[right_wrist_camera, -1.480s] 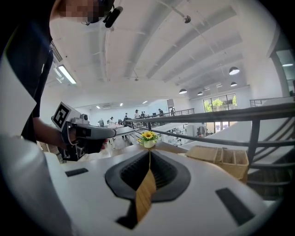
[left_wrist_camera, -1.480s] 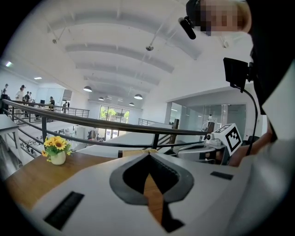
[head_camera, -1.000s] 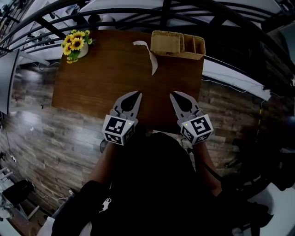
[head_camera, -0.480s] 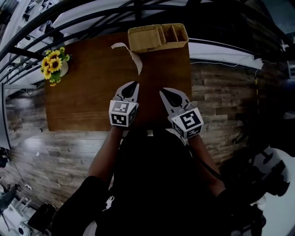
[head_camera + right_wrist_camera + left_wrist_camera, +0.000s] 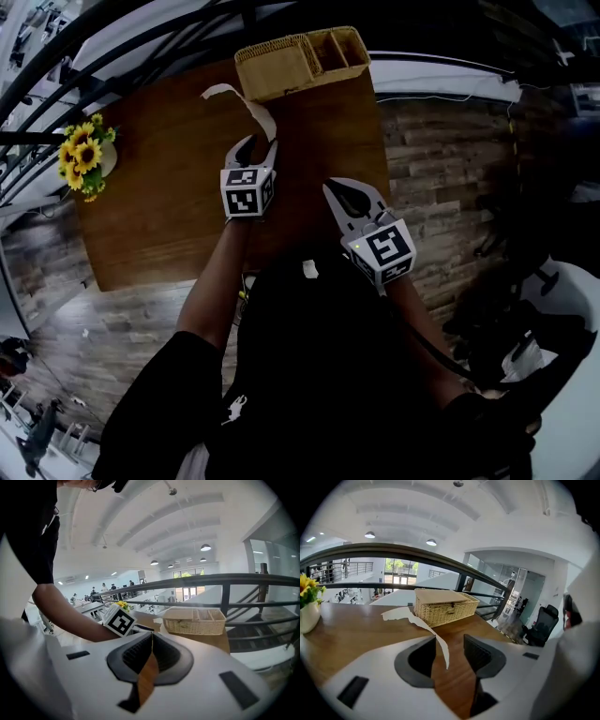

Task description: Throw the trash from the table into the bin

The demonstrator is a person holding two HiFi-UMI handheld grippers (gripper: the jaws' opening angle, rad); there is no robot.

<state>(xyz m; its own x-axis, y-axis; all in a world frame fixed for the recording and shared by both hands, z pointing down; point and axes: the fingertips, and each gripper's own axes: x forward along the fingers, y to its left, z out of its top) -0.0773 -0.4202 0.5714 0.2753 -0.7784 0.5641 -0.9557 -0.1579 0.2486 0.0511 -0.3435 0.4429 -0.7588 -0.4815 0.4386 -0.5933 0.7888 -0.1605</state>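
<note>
Jaws of left gripper (image 5: 255, 142) are opening around torn paper strip (image 5: 246, 101), untouched; thin paper could slip free. Right gripper (image 5: 339, 192) is clenching nothing.

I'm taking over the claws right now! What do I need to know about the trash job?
Left claw: open, jaws have just been opening. The near tip of the paper strip lines up between them, not pinched.
Right claw: shut, empty.
The strip lies on the table by the wicker basket.
Done: nothing binned.
Left: pinch the strip and carry it to the bin, which I can't see.
</note>
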